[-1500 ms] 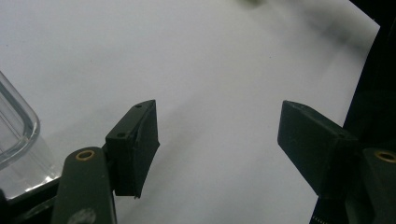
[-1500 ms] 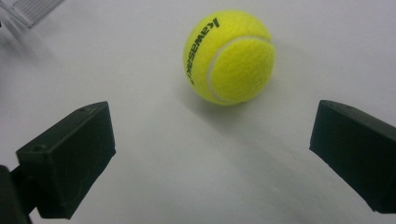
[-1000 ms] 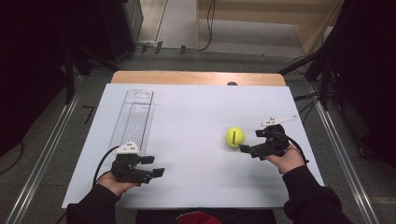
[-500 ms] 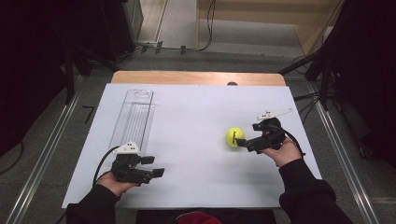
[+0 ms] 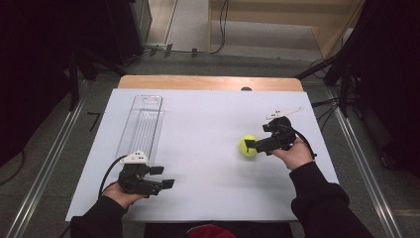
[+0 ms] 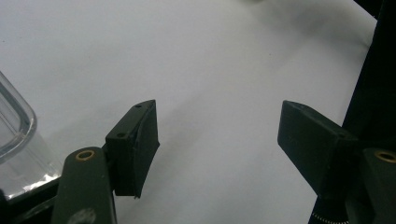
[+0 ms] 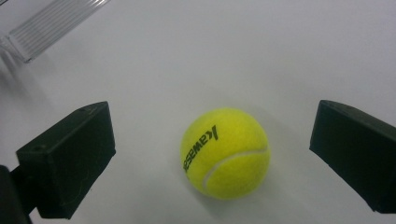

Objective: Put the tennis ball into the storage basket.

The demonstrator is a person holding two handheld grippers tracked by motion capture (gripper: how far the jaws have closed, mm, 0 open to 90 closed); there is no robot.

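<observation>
While the right hand-held gripper points leftward across the white tabletop, its jaws stand wide apart with a yellow tennis ball just ahead of them. From the high view the ball lies on the right half of the tabletop, right at the jaw tips. The right gripper view puts the tennis ball resting on the white surface between the lines of the two black jaws, a little beyond their tips, with clear gaps on both sides, so neither jaw touches it. Black lettering and a white seam show on the side of the ball that faces the camera. The person's right hand grips the tool from behind, a dark sleeve trailing toward the bottom edge.

The left hand-held gripper sits low near the front left of the tabletop, held in the person's left hand, well apart from the ball. Its jaws are also spread open, with nothing between them but bare white surface, as the left gripper view shows. A long clear plastic tray lies lengthwise on the left side of the tabletop, its near end just beyond the left hand-held gripper; a corner of that tray appears at the left edge of the left gripper view.
</observation>
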